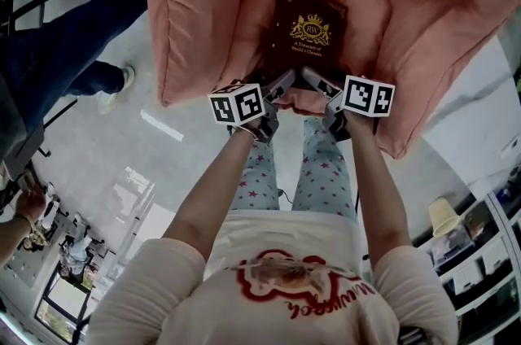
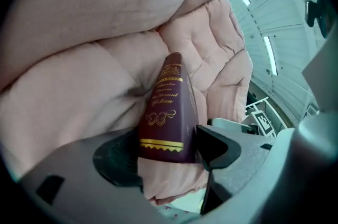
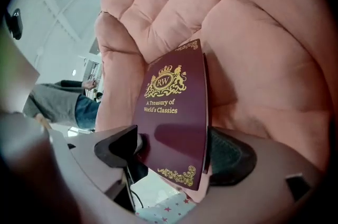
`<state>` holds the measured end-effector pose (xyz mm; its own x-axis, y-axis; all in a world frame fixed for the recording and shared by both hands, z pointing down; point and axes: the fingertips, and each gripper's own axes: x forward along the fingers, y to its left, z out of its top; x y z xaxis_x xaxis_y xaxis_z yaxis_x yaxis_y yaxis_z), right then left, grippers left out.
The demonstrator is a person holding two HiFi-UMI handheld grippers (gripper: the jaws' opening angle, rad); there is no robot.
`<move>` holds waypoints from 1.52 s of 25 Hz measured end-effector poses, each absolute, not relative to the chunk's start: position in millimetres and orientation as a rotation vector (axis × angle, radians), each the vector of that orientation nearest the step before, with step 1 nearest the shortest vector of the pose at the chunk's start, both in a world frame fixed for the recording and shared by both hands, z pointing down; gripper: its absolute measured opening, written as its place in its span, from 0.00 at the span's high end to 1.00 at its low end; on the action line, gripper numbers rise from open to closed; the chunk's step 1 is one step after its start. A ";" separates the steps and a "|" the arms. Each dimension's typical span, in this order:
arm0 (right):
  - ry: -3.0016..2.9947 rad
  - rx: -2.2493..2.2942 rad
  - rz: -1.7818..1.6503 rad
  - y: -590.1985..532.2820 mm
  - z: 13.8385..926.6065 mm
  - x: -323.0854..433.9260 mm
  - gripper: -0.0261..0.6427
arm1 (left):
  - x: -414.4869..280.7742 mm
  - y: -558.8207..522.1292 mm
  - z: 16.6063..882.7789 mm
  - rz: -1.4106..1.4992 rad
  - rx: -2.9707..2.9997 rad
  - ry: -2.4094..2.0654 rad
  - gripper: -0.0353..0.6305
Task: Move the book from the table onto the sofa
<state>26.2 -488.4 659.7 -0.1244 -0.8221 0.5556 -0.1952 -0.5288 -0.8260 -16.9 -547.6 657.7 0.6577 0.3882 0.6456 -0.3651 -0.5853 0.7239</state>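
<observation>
A maroon book point(image 1: 308, 30) with gold print lies cover-up on the seat of the pink sofa point(image 1: 203, 10), its near edge toward me. My left gripper point(image 1: 282, 85) and right gripper point(image 1: 317, 81) meet at that near edge. In the left gripper view the book's spine point(image 2: 166, 106) stands between the dark pads point(image 2: 214, 146) of the left gripper point(image 2: 169, 157), whose jaws are wide and do not press it. In the right gripper view the cover point(image 3: 177, 112) sits between the spread jaws of the right gripper point(image 3: 174, 153), resting on the cushion point(image 3: 253, 48).
The sofa's padded arms point(image 1: 423, 34) rise on both sides of the seat. A person in dark trousers point(image 1: 65, 50) stands on the floor at left. A pale tabletop point(image 1: 480, 107) and shelves point(image 1: 480, 246) are at right. My star-patterned legs point(image 1: 326, 172) are below the grippers.
</observation>
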 end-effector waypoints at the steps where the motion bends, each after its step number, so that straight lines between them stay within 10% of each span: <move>1: 1.136 -1.667 -1.704 -489.8 660.2 25.0 0.39 | -18.1 -548.3 658.3 1.029 1.950 0.009 0.48; 28: 1.254 -2.118 -1.500 -483.9 570.1 42.1 0.41 | -19.6 -560.7 561.0 0.930 2.092 0.097 0.48; 32: 1.223 -2.246 -1.337 -482.3 514.3 65.7 0.84 | 14.2 -555.7 499.5 0.801 2.128 0.180 0.52; 38: 1.329 -2.361 -1.056 -491.7 414.5 94.3 0.90 | 51.0 -543.5 408.6 0.698 2.239 0.332 0.61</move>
<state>94.3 -491.7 414.5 0.3280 -0.8161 0.4758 -0.6477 -0.5609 -0.5157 51.0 -543.5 408.6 0.8171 0.4335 0.3800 0.0218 -0.6820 0.7310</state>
